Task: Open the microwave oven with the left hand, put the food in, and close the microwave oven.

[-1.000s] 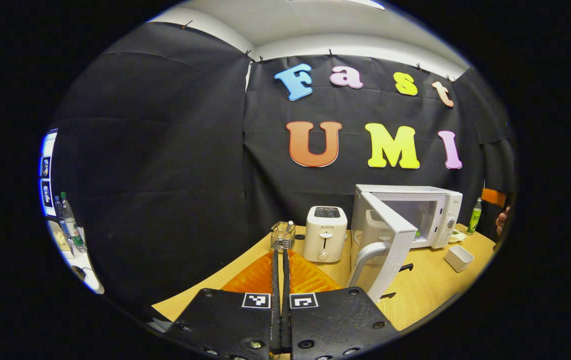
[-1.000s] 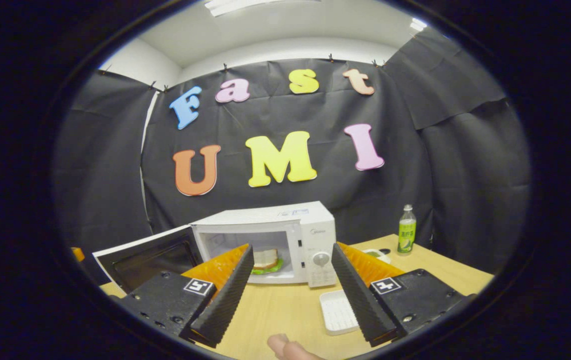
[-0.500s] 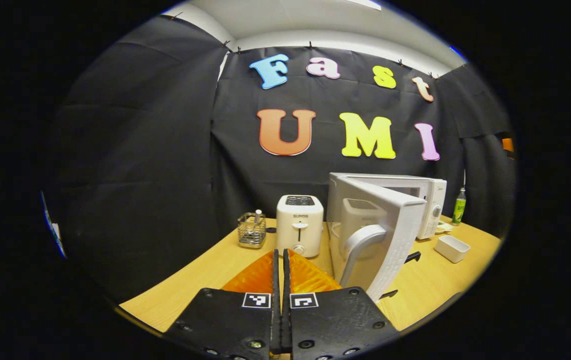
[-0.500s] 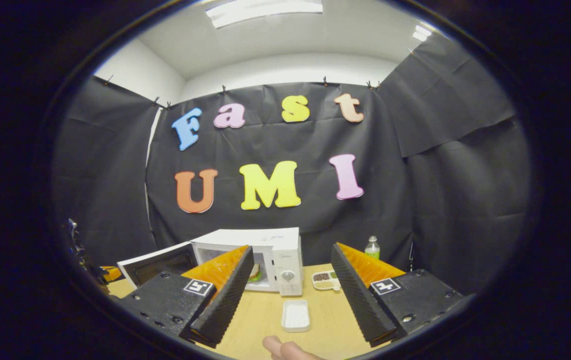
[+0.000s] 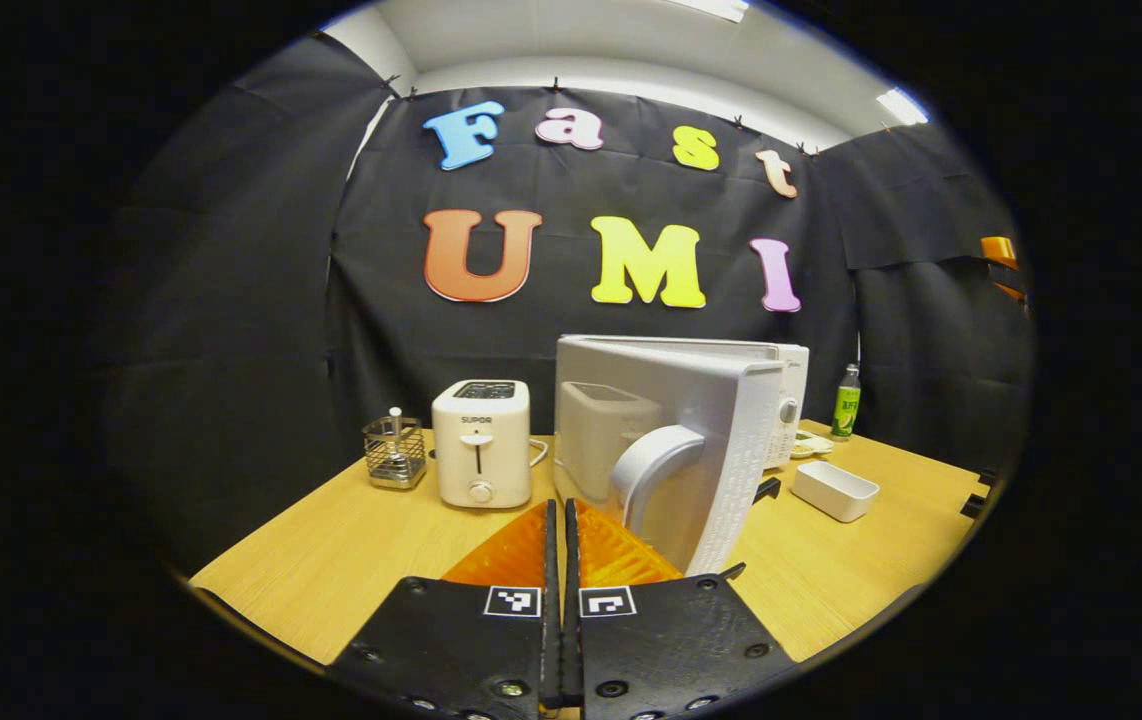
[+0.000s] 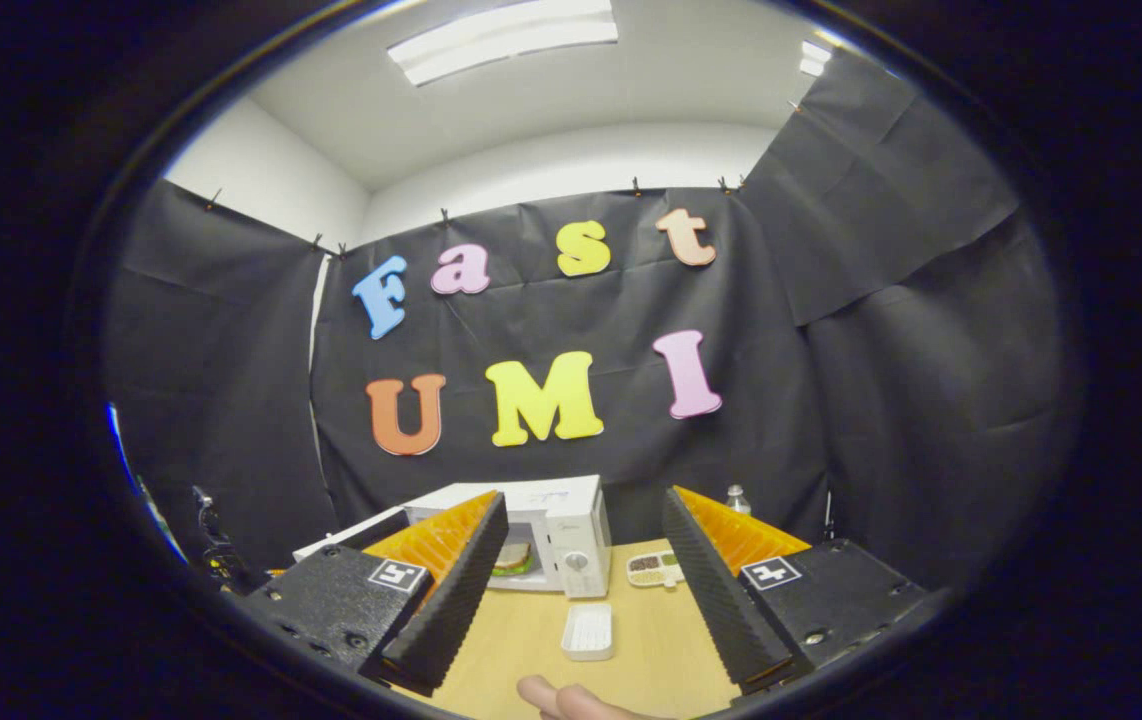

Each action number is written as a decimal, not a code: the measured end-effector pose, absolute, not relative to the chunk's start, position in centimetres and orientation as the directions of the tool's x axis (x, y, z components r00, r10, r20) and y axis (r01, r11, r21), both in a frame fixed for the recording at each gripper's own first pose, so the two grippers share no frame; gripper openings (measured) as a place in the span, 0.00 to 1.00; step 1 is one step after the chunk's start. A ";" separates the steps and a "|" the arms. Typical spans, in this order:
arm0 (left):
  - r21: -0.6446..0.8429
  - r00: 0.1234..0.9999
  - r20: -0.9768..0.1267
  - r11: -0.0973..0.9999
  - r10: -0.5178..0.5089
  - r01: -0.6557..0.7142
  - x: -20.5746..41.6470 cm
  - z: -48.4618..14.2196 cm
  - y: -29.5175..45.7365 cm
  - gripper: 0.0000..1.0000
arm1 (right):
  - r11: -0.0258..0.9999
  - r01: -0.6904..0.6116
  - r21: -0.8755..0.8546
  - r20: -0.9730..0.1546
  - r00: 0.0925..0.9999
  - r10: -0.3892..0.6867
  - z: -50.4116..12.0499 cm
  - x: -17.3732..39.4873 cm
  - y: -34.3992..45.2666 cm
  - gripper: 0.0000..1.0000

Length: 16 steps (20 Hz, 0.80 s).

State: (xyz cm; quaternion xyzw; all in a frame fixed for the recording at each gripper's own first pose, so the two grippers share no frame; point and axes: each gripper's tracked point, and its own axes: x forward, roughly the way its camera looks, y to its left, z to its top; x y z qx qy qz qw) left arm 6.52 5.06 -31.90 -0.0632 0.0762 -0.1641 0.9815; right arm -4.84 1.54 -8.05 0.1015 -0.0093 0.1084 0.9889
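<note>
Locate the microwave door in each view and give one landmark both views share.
Left gripper view: the microwave door stands right of centre, swung partly open, its handle facing the camera.
Right gripper view: the door shows lower left, partly behind the gripper's finger.
Shared landmark: the white tray on the table.

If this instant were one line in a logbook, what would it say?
food: sandwich inside microwave | door: partly open | left gripper: shut, empty, beside door | right gripper: open, empty | pending: close door

toaster [image 5: 481,442], wire basket [image 5: 395,462], white tray [image 5: 835,490], green bottle [image 5: 845,401]
</note>
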 end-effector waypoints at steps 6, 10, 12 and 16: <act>-0.109 0.880 -0.155 0.893 -0.450 0.437 8.4 -32.1 -2.6 0.00 | 0.964 -0.182 0.194 0.051 0.983 0.175 -8.6 -5.0 -0.6 0.99; -0.137 0.841 -0.131 0.850 -0.524 0.508 10.1 -31.5 -6.4 0.00 | 0.966 -0.196 0.166 0.058 0.980 0.189 -9.4 -4.9 -0.9 0.99; -0.163 0.833 -0.125 0.839 -0.539 0.519 10.9 -31.5 -7.7 0.00 | 0.971 -0.189 0.147 0.054 0.982 0.183 -10.1 -4.5 -1.0 0.99; -0.172 0.815 -0.103 0.817 -0.570 0.550 12.3 -31.0 -10.7 0.00 | 0.974 -0.186 0.133 0.037 0.983 0.182 -11.4 -3.8 -0.9 0.99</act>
